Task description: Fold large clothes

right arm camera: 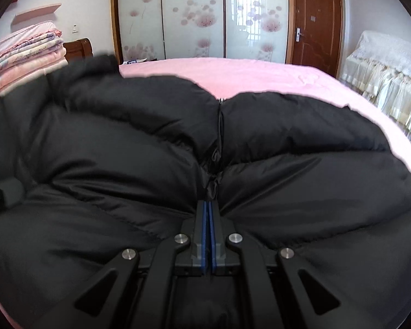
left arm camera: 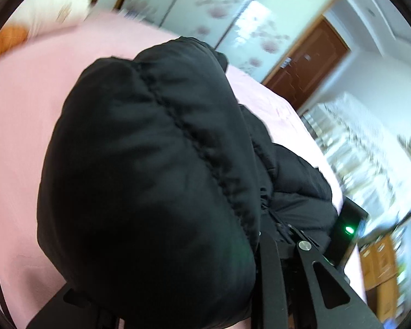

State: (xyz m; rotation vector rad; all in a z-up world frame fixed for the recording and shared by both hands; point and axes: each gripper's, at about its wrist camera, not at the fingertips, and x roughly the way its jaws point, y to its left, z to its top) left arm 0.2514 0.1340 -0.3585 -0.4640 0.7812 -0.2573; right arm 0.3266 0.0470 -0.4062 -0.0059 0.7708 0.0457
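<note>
- Black quilted puffer jacket (right arm camera: 178, 142): spread over the pink bedsheet (right arm camera: 246, 74), front up, zipper line running away from the right-hand tool.
- Right gripper (right arm camera: 208, 205): blue pads (right arm camera: 204, 219) pressed together, pinching a tuck of jacket fabric at the near end of the zipper seam.
- Left gripper (left arm camera: 271, 246): only one black finger and linkage show; a fat padded lobe of the jacket covers the rest. Jaws look nearly closed with fabric bunched at them; grip likely, pads not visible.
- Handling, my read: light for its bulk, soft, springy fill, slick shell. Folds will puff back open; thin pinches may slide out. Take hold at stitched seams, hem or zipper edge, not mid-baffle.
- Hidden: sleeves, hood and hem not clearly told apart; left view is motion-blurred and mostly blocked by the jacket. Near edge of the jacket is cut off in the right view.
</note>
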